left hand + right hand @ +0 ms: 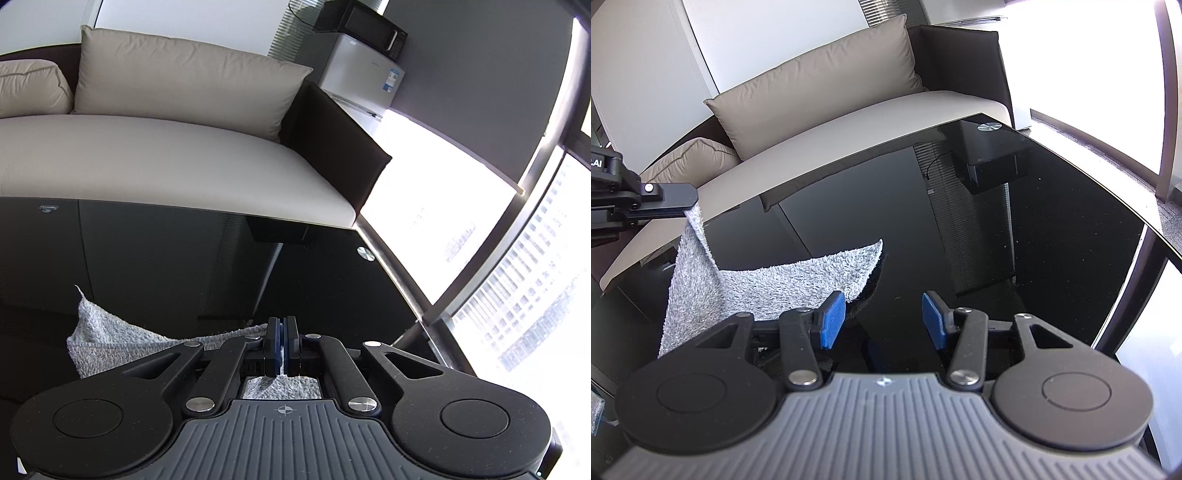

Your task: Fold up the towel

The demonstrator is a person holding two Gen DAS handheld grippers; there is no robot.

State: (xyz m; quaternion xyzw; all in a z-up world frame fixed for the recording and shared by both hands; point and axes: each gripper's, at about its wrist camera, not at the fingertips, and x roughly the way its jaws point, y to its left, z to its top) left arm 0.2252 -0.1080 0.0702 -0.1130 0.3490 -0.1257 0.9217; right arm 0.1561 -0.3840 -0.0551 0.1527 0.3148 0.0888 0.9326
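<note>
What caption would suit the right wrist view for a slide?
Open right gripper hovers over the black glass table while the left gripper lifts one corner of the grey towel.

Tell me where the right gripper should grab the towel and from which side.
Probably the free far corner of the towel, lying flat on the black table. Come in low from its right edge, where bare glass leaves room for the open right gripper. The left gripper already pinches another corner.

I see towel (783,280) on table (1034,229), one corner lifted in left gripper (690,210). Right gripper (882,317) sits just right of towel, jaws apart over table. Sofa (849,122) behind table.
</note>
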